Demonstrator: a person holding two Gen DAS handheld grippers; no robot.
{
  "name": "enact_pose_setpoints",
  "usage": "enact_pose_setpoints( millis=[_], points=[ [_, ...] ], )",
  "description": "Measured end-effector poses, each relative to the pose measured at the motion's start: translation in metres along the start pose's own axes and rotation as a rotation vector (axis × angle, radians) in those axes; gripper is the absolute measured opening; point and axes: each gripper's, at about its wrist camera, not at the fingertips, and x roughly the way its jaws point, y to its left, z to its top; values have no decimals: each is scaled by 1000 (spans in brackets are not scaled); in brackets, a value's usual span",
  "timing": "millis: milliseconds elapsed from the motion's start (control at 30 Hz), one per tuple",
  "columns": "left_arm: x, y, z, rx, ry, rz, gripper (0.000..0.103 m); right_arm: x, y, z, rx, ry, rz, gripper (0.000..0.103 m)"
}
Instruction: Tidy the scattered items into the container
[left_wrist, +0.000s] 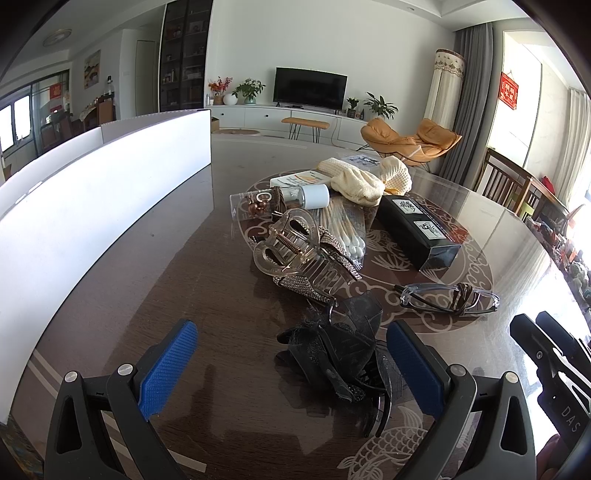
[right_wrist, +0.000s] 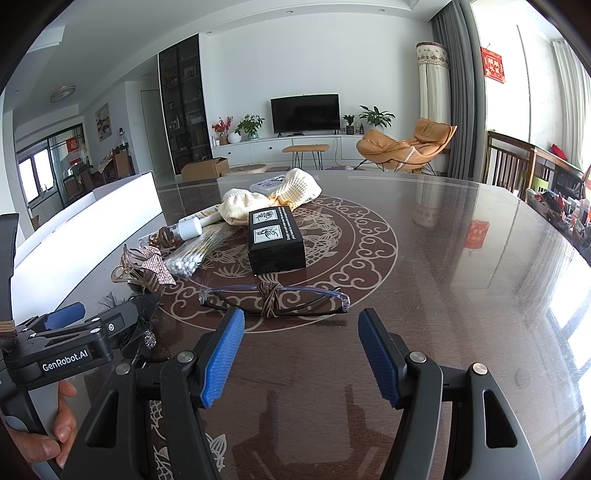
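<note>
With its jaws wide apart around the black feathered hair clip (left_wrist: 340, 354) lying on the dark patterned worktop (left_wrist: 207, 280), the left gripper (left_wrist: 291, 365) should lower squarely and close on the clip's body — not its soft trim — while the right gripper (right_wrist: 301, 354), jaws likewise apart, waits near the clear-framed glasses (right_wrist: 273, 295).

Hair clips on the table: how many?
2. A clear claw clip lies beside the cotton swabs; a black clip sits between the left gripper fingers. Others may be hidden.
</note>
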Motion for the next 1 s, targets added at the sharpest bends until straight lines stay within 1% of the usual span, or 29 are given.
enact_pose_setpoints(
  millis=[1000],
  points=[
    [-2, 1, 2, -9, 0, -4, 103, 0, -1, 0, 1, 0, 0, 65]
  ],
)
